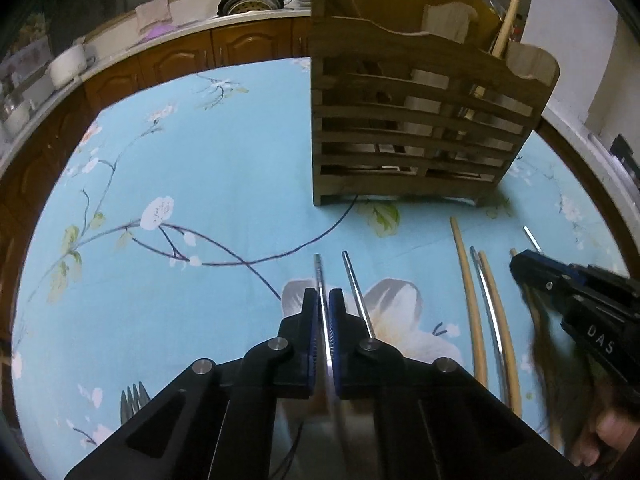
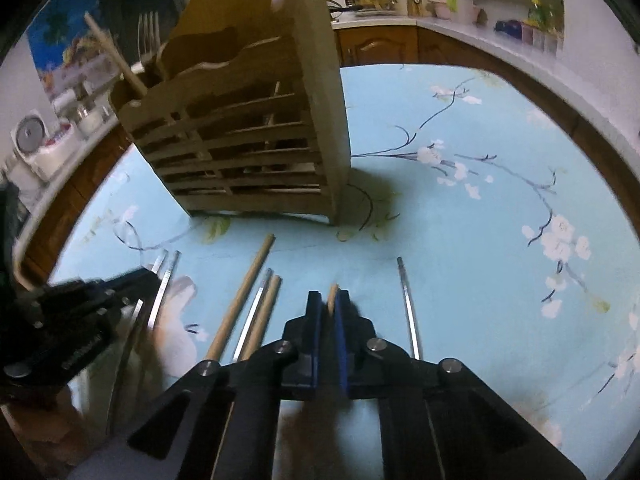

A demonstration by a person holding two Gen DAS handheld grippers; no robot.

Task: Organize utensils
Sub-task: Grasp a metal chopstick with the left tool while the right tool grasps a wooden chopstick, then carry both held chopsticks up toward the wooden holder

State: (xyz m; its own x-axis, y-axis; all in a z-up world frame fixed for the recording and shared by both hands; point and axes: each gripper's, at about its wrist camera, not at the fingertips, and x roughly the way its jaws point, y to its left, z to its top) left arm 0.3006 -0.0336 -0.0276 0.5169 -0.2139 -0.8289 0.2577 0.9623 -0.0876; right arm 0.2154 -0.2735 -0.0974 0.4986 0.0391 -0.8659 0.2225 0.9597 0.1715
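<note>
Grippers clamp thin rods: left gripper [image 1: 324, 300] a metal chopstick [image 1: 319, 276], right gripper [image 2: 328, 304] a wooden chopstick [image 2: 332, 294].

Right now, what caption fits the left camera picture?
Left gripper pinches a metal chopstick before the wooden rack.

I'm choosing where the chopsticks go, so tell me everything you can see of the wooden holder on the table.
The wooden holder is a weathered brown rack with a slatted front, a scalloped top edge and a tall backboard. It stands upright on the blue floral tablecloth, beyond the loose chopsticks. A wooden stick and a fork already stand in it. Neither gripper touches it.
</note>
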